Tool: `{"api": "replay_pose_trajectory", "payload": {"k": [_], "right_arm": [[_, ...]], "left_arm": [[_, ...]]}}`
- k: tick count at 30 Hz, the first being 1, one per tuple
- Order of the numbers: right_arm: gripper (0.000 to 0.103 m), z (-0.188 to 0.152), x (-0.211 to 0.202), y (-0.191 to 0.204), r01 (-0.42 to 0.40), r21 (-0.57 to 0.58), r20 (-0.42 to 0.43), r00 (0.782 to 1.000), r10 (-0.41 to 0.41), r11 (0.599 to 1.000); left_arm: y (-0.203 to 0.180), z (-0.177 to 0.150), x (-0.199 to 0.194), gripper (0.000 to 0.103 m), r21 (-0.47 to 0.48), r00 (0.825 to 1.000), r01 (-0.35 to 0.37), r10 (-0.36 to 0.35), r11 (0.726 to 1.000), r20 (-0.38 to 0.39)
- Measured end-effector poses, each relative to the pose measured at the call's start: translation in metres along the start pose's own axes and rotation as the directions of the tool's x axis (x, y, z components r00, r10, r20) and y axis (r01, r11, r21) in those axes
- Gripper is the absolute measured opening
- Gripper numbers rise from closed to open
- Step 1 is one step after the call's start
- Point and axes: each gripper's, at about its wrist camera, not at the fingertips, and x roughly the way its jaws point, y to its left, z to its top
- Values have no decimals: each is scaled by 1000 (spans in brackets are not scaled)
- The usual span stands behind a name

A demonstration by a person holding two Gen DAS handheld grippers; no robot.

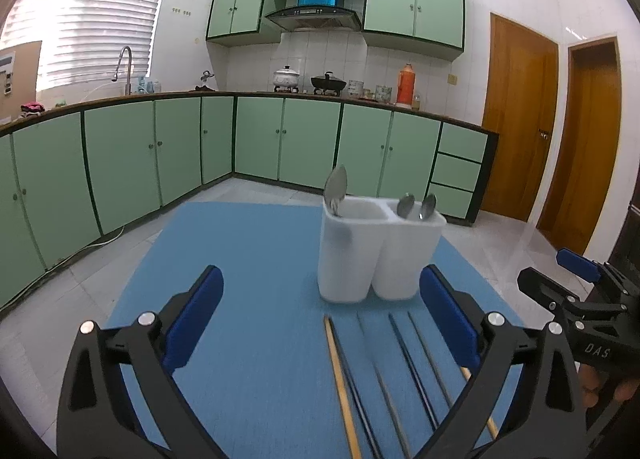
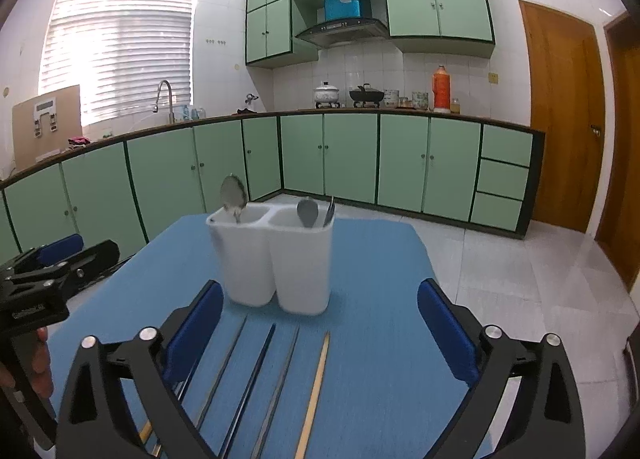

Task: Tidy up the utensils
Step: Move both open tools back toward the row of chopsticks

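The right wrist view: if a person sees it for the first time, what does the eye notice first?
First comes the white two-compartment holder standing on the blue mat, with one spoon in its left compartment and two more utensils in the right one. In front of it, several chopsticks lie side by side on the mat, between the open fingers of the right tool. Behind, green cabinets fill the kitchen.

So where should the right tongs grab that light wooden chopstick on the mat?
Grip the wooden chopstick mid-shaft, coming straight down with the right tongs set across its length. It lies flat on the blue mat, with clear space on its right and a metal chopstick left.
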Motion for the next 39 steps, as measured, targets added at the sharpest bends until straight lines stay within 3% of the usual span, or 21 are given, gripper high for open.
{"api": "replay_pose_trajectory", "payload": {"k": [5, 15, 22, 36, 38, 39], "right_arm": [[97, -22, -16, -1, -1, 24, -26, 1000, 1, 1000], [97, -106, -35, 4, 64, 30, -127, 990, -59, 998], [95, -141, -51, 6, 104, 41, -90, 991, -100, 994], [57, -170, -56, 14, 90, 7, -60, 994, -90, 996], [53, -172, -56, 14, 84, 12, -66, 994, -83, 996], [51, -172, -56, 13, 82, 13, -69, 994, -81, 997]], "left_arm": [[1, -25, -20, 97, 13, 1000, -6, 7, 1000, -26], [11, -94, -42, 97, 6, 994, -20, 20, 1000, -105], [1, -129, -51, 97, 22, 996, -30, 32, 999, -88], [-4, -159, -60, 96, -9, 997, -51, 50, 999, -65], [-6, -160, -59, 94, -6, 997, -53, 52, 999, -64], [-8, -162, -58, 87, -3, 996, -48, 48, 999, -69]]}}
